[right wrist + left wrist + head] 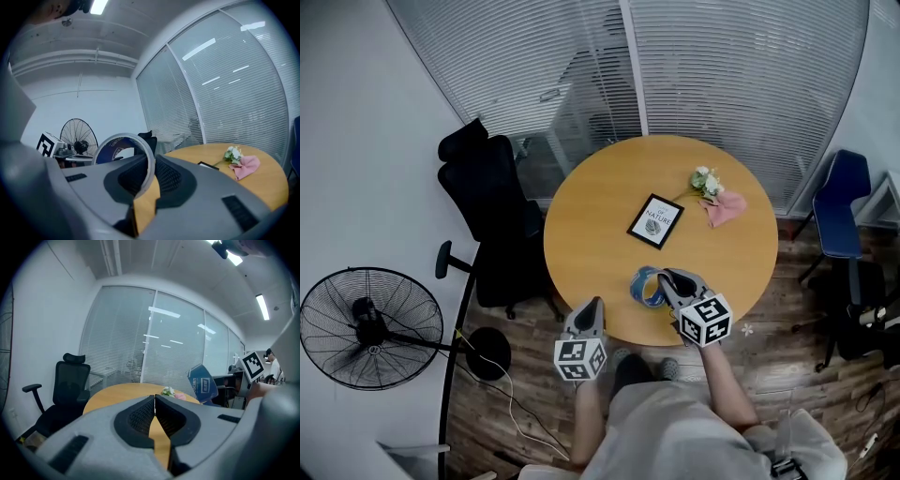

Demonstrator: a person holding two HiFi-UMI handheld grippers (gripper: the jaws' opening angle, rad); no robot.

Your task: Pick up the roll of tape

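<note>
Right claw [151,165] clamped on the wall of the blue roll of tape [645,287], roll upright at the near edge of the round worktop [595,225], left claw [154,401] closed and empty beside that edge, framed card [656,221], flowers [706,180] and pink cloth [727,208] farther back

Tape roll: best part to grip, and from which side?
Pinch the tape's thin wall, one jaw inside the hole and one outside, coming from the table's near edge. It's a hollow hoop, so the wall is probably the surest bite. The right tongs hold it that way now.
</note>
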